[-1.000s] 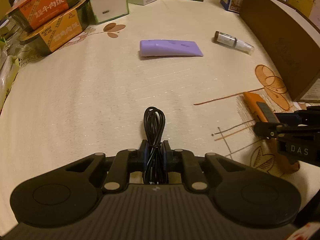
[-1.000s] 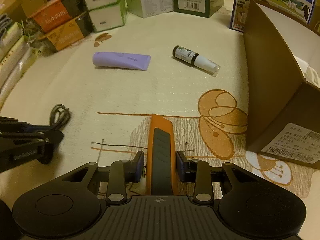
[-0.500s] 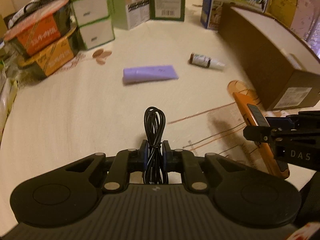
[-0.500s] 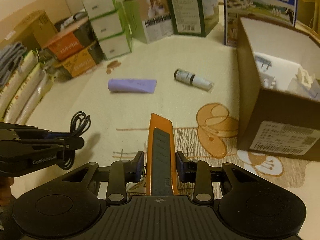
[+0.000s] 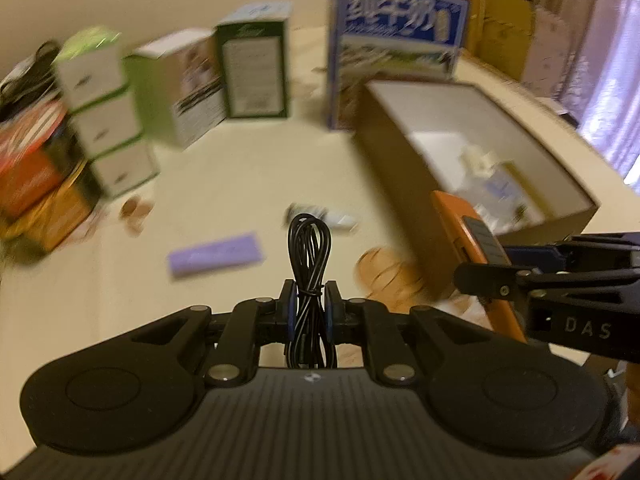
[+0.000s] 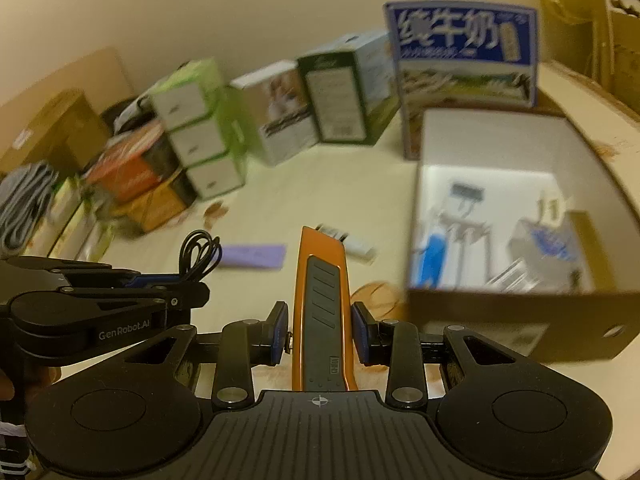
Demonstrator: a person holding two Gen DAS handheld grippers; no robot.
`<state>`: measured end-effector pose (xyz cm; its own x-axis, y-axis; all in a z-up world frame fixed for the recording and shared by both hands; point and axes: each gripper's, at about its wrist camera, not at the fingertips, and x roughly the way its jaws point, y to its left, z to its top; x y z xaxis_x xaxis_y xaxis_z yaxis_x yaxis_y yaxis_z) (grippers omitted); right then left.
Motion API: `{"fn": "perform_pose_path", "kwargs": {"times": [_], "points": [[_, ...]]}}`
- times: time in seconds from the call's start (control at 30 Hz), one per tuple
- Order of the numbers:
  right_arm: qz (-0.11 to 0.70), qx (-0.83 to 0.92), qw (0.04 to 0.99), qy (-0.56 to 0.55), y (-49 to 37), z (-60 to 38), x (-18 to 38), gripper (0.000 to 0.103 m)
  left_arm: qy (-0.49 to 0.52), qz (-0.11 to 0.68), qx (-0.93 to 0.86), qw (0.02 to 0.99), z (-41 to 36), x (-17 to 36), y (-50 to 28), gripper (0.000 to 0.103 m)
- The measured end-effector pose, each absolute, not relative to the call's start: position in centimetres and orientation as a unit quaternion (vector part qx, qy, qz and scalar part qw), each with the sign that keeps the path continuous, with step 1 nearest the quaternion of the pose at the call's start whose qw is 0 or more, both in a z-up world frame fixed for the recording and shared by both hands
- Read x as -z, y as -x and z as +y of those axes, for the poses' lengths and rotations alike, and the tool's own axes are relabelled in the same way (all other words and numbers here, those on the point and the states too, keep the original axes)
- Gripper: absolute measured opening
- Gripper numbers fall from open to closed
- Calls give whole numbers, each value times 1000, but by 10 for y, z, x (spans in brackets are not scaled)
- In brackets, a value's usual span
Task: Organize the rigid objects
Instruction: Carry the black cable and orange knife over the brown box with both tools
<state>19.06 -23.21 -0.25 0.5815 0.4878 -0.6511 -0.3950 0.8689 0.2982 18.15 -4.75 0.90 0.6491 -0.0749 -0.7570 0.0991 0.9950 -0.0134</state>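
I hold the coiled black cable (image 5: 309, 256) clamped upright in my left hand-held gripper (image 5: 309, 305), raised off the counter (image 5: 208, 208). My right hand-held gripper (image 6: 319, 322) pinches the orange utility knife (image 6: 320, 300), tip at twelve o'clock. The open cardboard box (image 6: 516, 332) sits at two o'clock in the right wrist view, with blurred items inside. The purple tube (image 5: 216, 256) and small bottle (image 6: 354, 244) lie on the counter beyond, just apart.
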Motion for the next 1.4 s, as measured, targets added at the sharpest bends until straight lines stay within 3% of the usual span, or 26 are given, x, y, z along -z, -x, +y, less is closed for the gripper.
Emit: {"fn": "perform_pose_path", "kwargs": {"times": [0.5, 0.93, 1.4], "points": [[374, -166, 906, -112, -298, -350, -32, 31, -43, 409, 123, 903, -169, -44, -300, 11], [418, -139, 890, -120, -390, -385, 6, 30, -75, 433, 132, 889, -235, -4, -392, 11], [465, -120, 869, -117, -462, -388, 53, 31, -53, 469, 128, 872, -241, 44, -467, 11]]}}
